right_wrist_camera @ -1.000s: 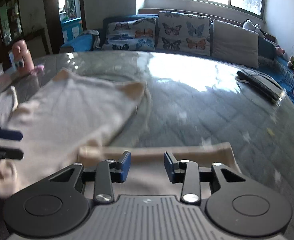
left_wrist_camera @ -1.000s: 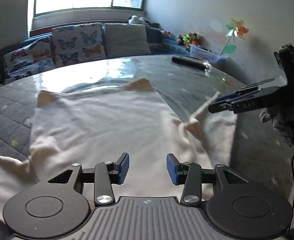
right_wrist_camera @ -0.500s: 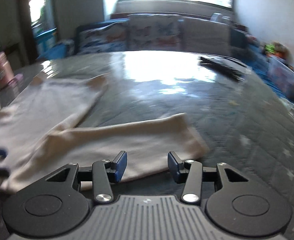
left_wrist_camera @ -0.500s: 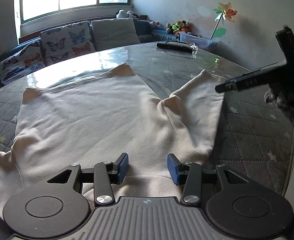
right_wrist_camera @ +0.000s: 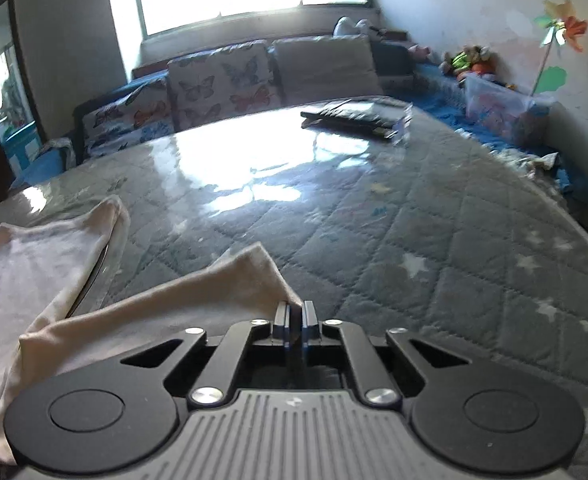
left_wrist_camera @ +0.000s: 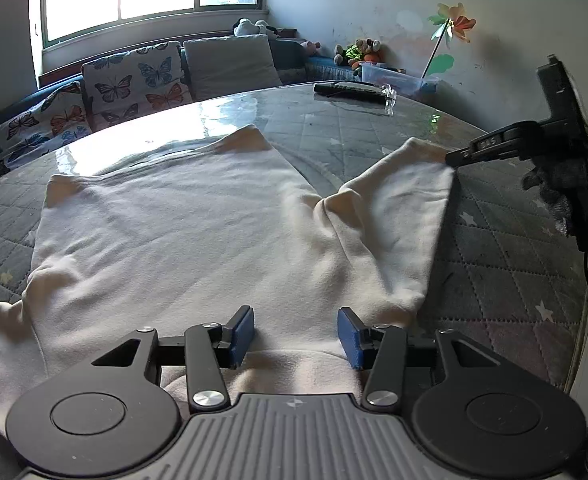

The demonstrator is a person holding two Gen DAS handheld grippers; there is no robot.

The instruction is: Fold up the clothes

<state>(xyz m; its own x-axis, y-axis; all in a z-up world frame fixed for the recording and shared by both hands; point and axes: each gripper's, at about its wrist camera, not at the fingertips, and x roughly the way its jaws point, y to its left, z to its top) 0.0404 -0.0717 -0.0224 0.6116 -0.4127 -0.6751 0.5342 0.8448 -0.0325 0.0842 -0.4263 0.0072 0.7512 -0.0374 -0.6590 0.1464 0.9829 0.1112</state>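
A cream long-sleeved top (left_wrist_camera: pixel 182 232) lies flat on the grey quilted table (left_wrist_camera: pixel 506 264), hem toward the window. My left gripper (left_wrist_camera: pixel 296 336) is open and hovers over the cloth near the collar end, holding nothing. The right sleeve (left_wrist_camera: pixel 398 216) stretches out to the right. My right gripper (right_wrist_camera: pixel 294 320) is shut on the cuff corner of that sleeve (right_wrist_camera: pixel 198 300); it also shows in the left wrist view (left_wrist_camera: pixel 452 159) pinching the cuff. The top's body shows at the left of the right wrist view (right_wrist_camera: pixel 34 264).
A black remote (left_wrist_camera: pixel 350 90) lies at the table's far side, also in the right wrist view (right_wrist_camera: pixel 354 118). Butterfly cushions (left_wrist_camera: pixel 130 84) line a sofa behind the table. A clear bin with toys (left_wrist_camera: pixel 394 78) stands by the right wall. The table edge (left_wrist_camera: pixel 582 320) curves close on the right.
My right gripper has closed on the sleeve cuff; it was open half a second ago. My left gripper has stayed open over the cloth and shifted slightly.
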